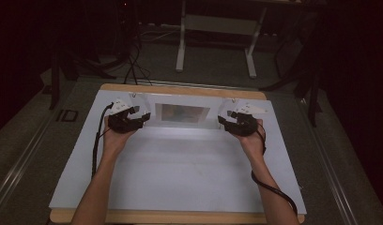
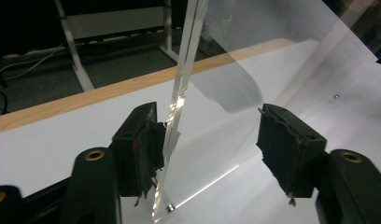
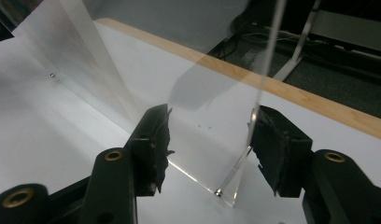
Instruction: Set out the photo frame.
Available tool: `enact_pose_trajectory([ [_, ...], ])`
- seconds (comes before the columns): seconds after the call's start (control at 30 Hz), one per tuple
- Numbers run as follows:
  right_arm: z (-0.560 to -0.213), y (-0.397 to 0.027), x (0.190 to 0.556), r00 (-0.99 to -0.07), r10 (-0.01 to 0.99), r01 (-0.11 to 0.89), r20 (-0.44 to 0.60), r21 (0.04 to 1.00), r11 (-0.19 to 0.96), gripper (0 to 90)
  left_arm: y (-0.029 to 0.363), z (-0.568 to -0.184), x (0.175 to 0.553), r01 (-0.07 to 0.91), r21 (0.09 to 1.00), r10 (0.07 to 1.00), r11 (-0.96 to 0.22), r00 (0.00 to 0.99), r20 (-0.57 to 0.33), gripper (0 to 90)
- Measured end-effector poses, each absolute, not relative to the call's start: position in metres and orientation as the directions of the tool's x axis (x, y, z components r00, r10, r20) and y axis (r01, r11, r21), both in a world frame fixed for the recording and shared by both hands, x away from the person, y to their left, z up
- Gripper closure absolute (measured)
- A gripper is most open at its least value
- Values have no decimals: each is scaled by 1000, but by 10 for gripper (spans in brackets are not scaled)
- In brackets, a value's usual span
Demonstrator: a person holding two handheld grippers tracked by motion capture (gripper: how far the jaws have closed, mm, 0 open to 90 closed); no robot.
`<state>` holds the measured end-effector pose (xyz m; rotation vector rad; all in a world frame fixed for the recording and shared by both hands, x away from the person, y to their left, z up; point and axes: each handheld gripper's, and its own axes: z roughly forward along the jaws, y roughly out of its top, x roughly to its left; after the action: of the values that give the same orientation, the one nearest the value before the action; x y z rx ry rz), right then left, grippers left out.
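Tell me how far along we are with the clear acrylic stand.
Done: the clear acrylic stand is upright on the white table. In hand: the left gripper and right gripper bracket its end panels, jaws open. Left: pulling both clear.

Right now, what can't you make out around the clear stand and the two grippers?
- High view: the picture inside the clear stand is too small and dim to read.
- Left gripper view: stand's top cut off by the frame edge.
- Right gripper view: whether the right pad touches the stand's edge is unclear.
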<state>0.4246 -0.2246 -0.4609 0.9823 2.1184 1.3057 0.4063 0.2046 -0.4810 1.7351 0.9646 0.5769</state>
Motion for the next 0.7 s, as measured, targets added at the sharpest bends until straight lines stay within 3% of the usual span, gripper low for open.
enact_pose_trajectory([
  [0.7,-470,-214,430,-606,794,327,-55,892,312,475,194,-480,417,331,929,826,-164,561,-55,334],
])
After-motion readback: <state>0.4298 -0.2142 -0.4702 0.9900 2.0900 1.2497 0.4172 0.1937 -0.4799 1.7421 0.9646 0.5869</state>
